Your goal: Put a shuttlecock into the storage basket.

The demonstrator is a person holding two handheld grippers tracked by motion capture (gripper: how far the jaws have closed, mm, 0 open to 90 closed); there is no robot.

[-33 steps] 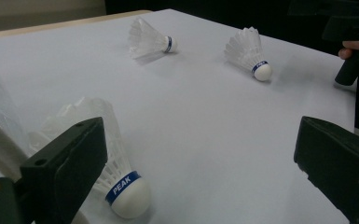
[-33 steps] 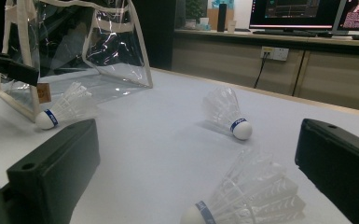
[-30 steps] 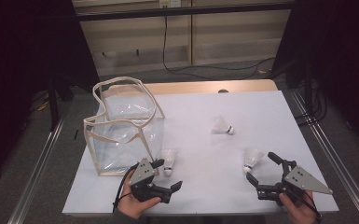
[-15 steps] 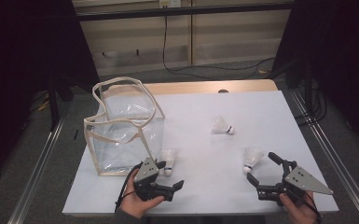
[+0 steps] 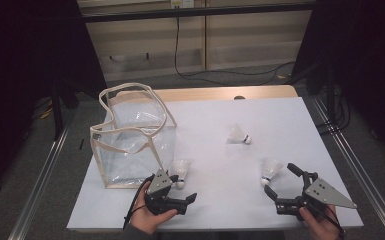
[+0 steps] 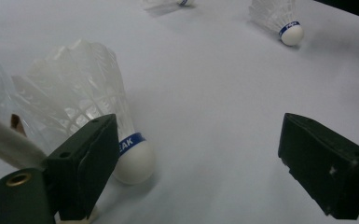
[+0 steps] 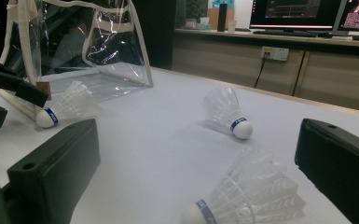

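Note:
Three white shuttlecocks lie on the white table (image 5: pixel 215 210). One shuttlecock (image 5: pixel 180 171) (image 6: pixel 98 116) rests beside the clear bag (image 5: pixel 130 135), its cork next to my left gripper's (image 5: pixel 185 192) (image 6: pixel 200 140) left jaw. That gripper is open and empty. A second shuttlecock (image 5: pixel 270 170) (image 7: pixel 251 198) lies in front of my right gripper (image 5: pixel 281 179) (image 7: pixel 198 135), between its open jaws and untouched. The third shuttlecock (image 5: pixel 237 135) (image 7: pixel 228 112) lies farther out, mid-table.
The clear plastic bag with cream handles (image 7: pixel 74 42) stands upright at the table's left, its mouth open upward. A wooden strip (image 5: pixel 220 93) runs along the far table edge. Metal rails (image 5: pixel 350 160) flank both sides.
My left gripper has shifted slightly to the right, close to the shuttlecock by the bag. The right gripper and the shuttlecocks have stayed put.

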